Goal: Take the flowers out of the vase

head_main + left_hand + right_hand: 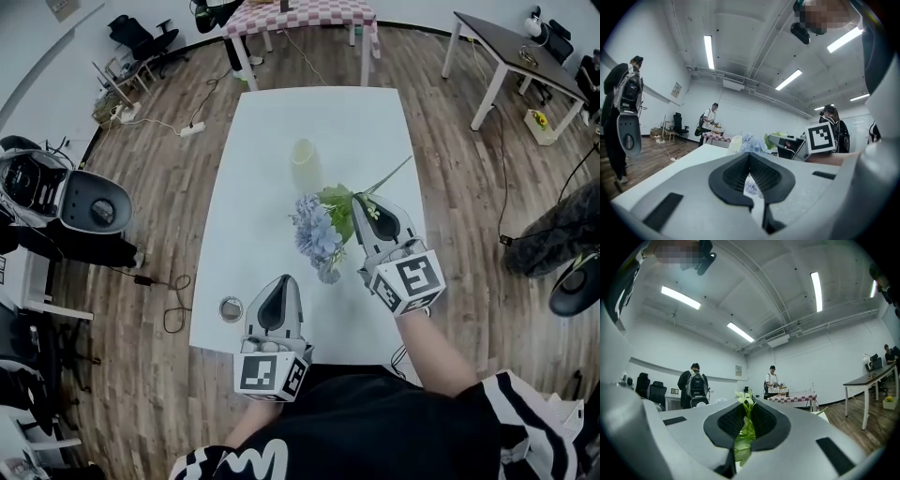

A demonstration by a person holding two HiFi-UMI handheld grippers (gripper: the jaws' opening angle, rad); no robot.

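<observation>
I've got the left gripper [282, 281] low and close in front, pointing level, its fingers [736, 173] pressed together. My right gripper [359, 199] reaches further out on the right, nose tipped slightly up, fingers [764, 420] clamped tight on a green flower stem [746, 427]. The right forearm [433, 354] is stretched forward, the left forearm [246, 424] tucked near the body.

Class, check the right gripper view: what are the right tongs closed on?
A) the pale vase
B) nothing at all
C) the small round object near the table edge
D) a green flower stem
D: the right gripper view shows the right tongs pressed shut on a green flower stem with pale buds at its tip.
</observation>
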